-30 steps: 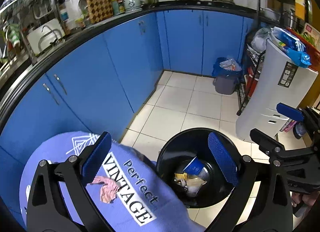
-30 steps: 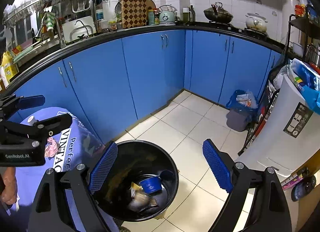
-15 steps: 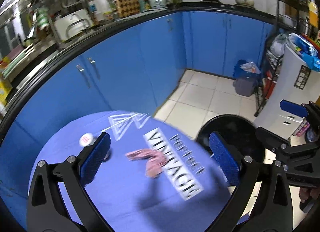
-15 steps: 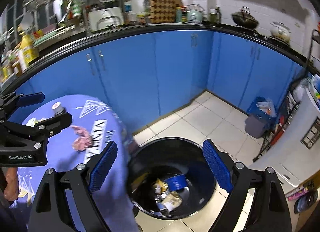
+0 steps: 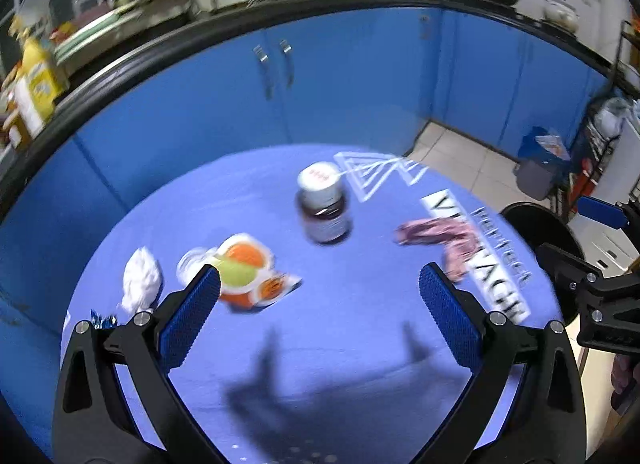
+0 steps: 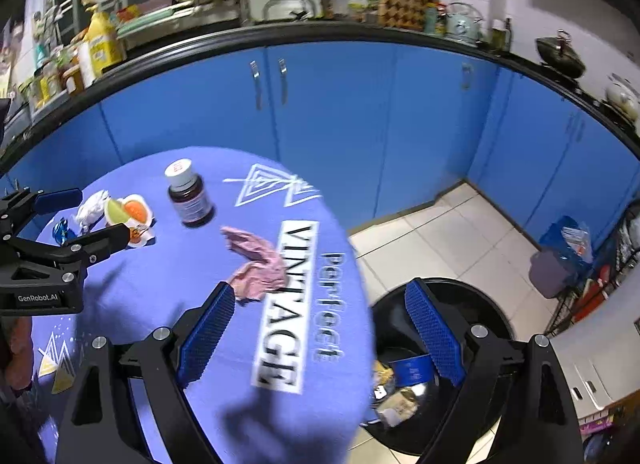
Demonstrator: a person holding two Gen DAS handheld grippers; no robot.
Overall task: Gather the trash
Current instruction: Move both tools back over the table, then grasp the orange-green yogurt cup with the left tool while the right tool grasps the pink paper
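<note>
My left gripper and right gripper, both spread empty: crumpled pink wrapper just beyond my right fingers, round black bin alongside for dropping.

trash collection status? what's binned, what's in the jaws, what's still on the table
Done: the black bin beside the table already holds scraps, including a blue piece.
In hand: nothing. The left gripper and right gripper are both open and empty.
Left on the blue tablecloth: pink crumpled wrapper, brown bottle, orange-green packet, white wad, small blue wrapper.
</note>
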